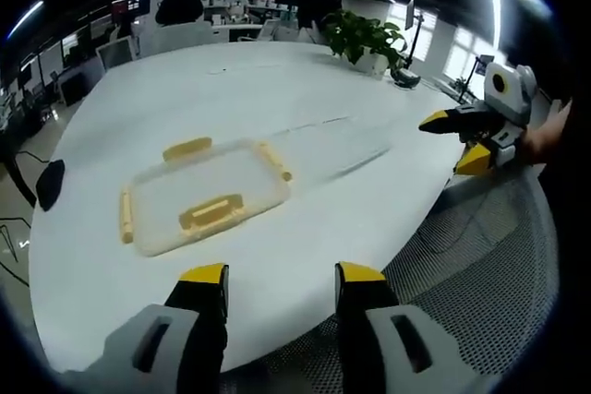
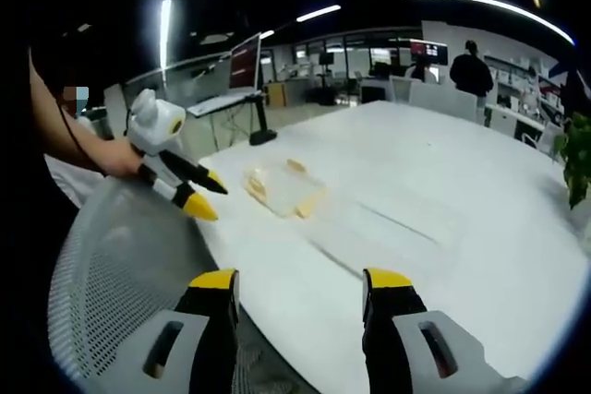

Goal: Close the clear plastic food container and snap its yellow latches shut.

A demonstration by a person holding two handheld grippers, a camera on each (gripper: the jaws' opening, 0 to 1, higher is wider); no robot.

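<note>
A clear plastic container (image 1: pixel 205 197) with yellow latches (image 1: pixel 211 212) on its sides lies flat on the white table (image 1: pixel 231 89); in the right gripper view it is the container (image 2: pixel 281 189) near the table's edge. Beside it lies a second, faint clear piece (image 1: pixel 328 147), also seen as the clear piece (image 2: pixel 399 228); I cannot tell which is lid and which is base. My left gripper (image 1: pixel 282 276) is open, short of the container with nothing between its fingers. My right gripper (image 2: pixel 301 280) is open too, off the table edge. Each shows in the other's view: right gripper (image 1: pixel 452 143), left gripper (image 2: pixel 211 198).
A grey mesh chair back (image 1: pixel 462 256) stands against the near table edge, also in the right gripper view (image 2: pixel 120 256). A potted plant (image 1: pixel 365 39) sits at the far side. A black object (image 1: pixel 48 182) lies off the left edge. People and desks fill the background.
</note>
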